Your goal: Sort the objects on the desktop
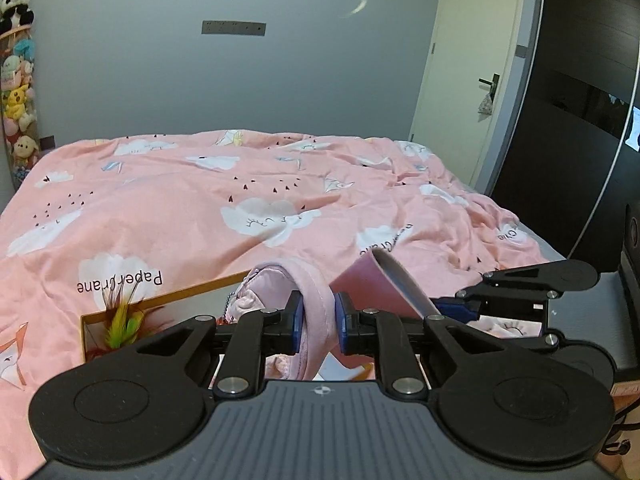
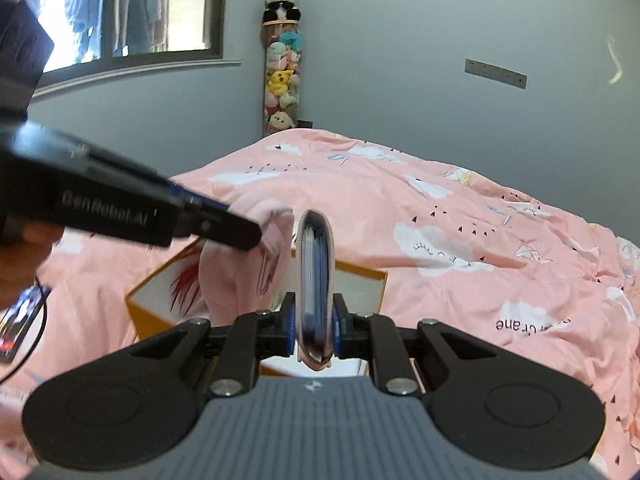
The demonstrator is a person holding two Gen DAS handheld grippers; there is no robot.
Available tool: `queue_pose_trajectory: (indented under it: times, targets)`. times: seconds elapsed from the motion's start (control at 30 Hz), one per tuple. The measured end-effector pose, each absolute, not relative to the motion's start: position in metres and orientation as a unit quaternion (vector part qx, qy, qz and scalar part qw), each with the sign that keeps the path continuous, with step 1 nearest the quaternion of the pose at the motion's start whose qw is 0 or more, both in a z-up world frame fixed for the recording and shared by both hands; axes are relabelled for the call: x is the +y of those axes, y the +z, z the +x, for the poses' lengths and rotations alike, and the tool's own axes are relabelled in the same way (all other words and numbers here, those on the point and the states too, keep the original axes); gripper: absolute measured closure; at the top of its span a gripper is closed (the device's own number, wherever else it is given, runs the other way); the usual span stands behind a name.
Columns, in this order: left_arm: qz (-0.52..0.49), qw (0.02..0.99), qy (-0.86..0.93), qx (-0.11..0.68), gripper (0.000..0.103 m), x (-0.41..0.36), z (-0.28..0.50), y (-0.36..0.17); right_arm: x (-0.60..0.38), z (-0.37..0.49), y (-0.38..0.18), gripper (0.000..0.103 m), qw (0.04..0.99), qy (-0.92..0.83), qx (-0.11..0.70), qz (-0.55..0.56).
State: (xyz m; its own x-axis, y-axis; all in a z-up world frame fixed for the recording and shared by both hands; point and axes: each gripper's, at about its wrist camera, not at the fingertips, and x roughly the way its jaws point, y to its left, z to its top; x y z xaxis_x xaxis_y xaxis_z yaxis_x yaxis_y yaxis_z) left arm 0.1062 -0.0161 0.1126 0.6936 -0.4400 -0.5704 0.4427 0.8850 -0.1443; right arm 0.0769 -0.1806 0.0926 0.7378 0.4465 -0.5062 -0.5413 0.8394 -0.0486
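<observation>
Left wrist view: your left hand-held gripper (image 1: 316,326) clenches a pink fabric pouch (image 1: 308,304) above an orange-rimmed box (image 1: 160,300) on the bed (image 1: 200,200); your right hand-held gripper (image 2: 314,326) grasps a pink card holder (image 2: 314,280) beside it.

- We see a pink bedspread (image 1: 168,200) printed with white clouds and small dark hearts.
- Our pouch (image 1: 316,300) is pale pink.
- Our wallet (image 2: 314,280) is pink outside, dark blue within.
- The box (image 2: 360,276) has an orange rim and white inside.
- Feathers (image 1: 124,320) show yellow-green and red.
</observation>
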Motion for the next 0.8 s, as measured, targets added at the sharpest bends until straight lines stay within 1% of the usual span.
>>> queue_pose_trajectory:
  times: [0.07, 0.2, 0.4, 0.5, 0.8]
  targets:
    - [-0.014, 0.916, -0.243, 0.320, 0.084, -0.012, 0.122, 0.104, -0.180, 0.095, 0.090, 0.086, 0.925, 0.269, 0.255, -0.077]
    - [-0.051, 0.902, -0.244, 0.353, 0.084, -0.005, 0.160, 0.077, -0.178, 0.143, 0.070, 0.085, 0.913, 0.271, 0.304, -0.032]
    - [-0.075, 0.885, -0.237, 0.394, 0.084, -0.004, 0.217, 0.033, -0.160, 0.202, 0.029, 0.085, 0.900, 0.245, 0.359, -0.034]
    - [-0.077, 0.883, -0.234, 0.400, 0.084, -0.004, 0.237, 0.017, -0.152, 0.228, 0.014, 0.085, 0.896, 0.232, 0.378, -0.037]
    - [-0.104, 0.877, -0.232, 0.407, 0.084, 0.000, 0.269, -0.023, -0.136, 0.268, -0.009, 0.085, 0.885, 0.207, 0.413, -0.053]
